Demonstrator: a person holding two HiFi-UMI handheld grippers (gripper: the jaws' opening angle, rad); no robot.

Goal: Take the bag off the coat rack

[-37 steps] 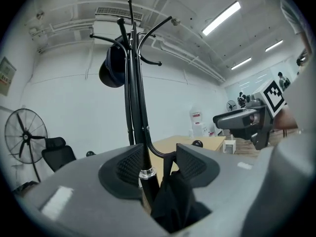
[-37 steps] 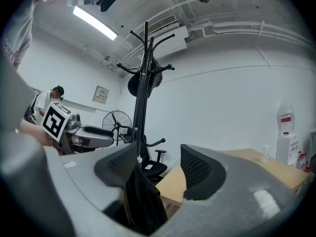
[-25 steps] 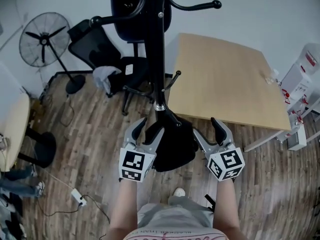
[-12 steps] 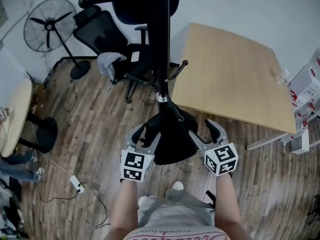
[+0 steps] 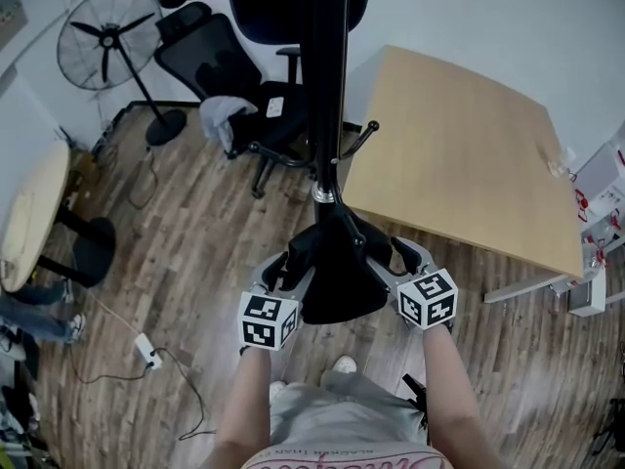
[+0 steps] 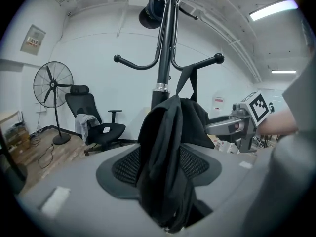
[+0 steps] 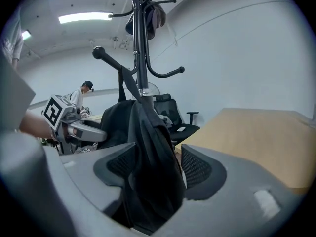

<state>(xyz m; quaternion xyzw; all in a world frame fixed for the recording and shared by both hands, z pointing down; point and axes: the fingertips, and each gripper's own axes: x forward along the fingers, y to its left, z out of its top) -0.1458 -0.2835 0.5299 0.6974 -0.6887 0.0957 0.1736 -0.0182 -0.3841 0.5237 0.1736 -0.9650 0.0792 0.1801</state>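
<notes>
A black bag (image 5: 337,281) hangs by its strap from a hook of the black coat rack (image 5: 324,96), low against the pole. My left gripper (image 5: 283,270) is at the bag's left side and my right gripper (image 5: 395,257) at its right side. In the left gripper view a fold of the bag (image 6: 168,132) stands between the mesh pads (image 6: 127,166), which show on both sides of it. In the right gripper view the bag (image 7: 148,147) fills most of the gap; the jaws are closing, and a sliver of space remains by the right pad (image 7: 200,169).
A wooden table (image 5: 459,154) stands right of the rack. An office chair (image 5: 244,96) and a standing fan (image 5: 103,42) are behind on the left. A round table (image 5: 29,213) sits at the left edge. A cable and power strip (image 5: 146,352) lie on the floor.
Both grippers have moved inward from beside the bag until its sides lie between their jaws. The right gripper's jaws have narrowed a little.
</notes>
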